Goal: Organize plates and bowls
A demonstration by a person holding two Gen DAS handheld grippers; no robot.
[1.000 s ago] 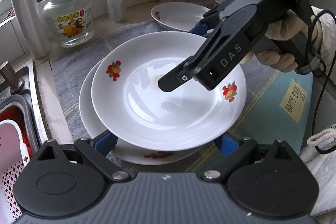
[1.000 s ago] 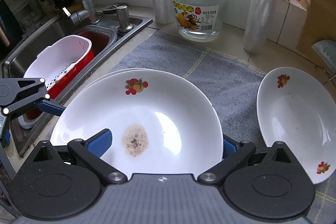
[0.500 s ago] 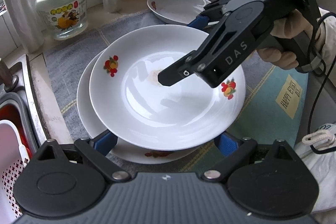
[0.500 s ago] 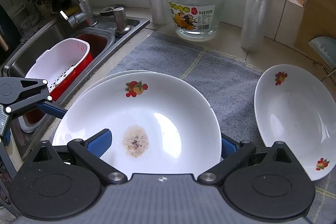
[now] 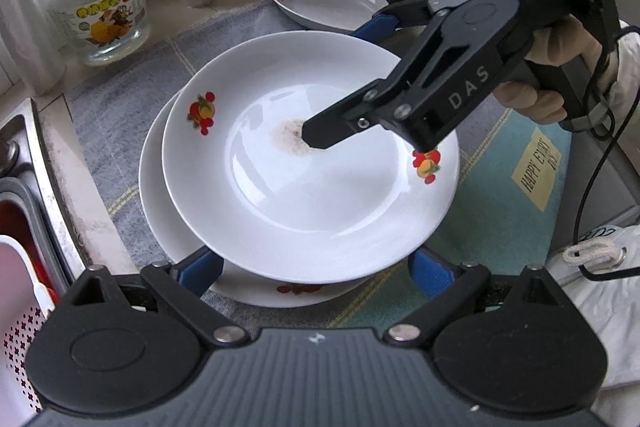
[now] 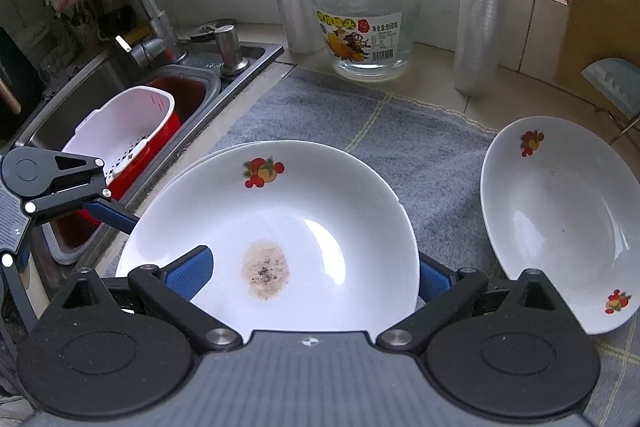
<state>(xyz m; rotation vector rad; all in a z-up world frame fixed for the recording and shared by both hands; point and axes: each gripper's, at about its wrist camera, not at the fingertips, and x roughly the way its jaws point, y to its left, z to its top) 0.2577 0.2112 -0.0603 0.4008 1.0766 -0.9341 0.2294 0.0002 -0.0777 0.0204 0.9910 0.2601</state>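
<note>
In the left wrist view, the left hand-held gripper [image 5: 312,273] stands wide open at the bottom of the frame. Its blue pads sit at both sides of the near rim of the top plate [image 5: 304,187]; whether they press it I cannot tell. This plate lies on a lower plate [image 5: 168,227], on the grey mat [image 5: 120,107] of the desk. The right hand-held gripper [image 5: 344,79] crosses from the upper right.

In the right wrist view, its jaws are spread wide around the same stained plate; a grip I cannot tell. A third plate [image 6: 560,227] lies at the right.
</note>
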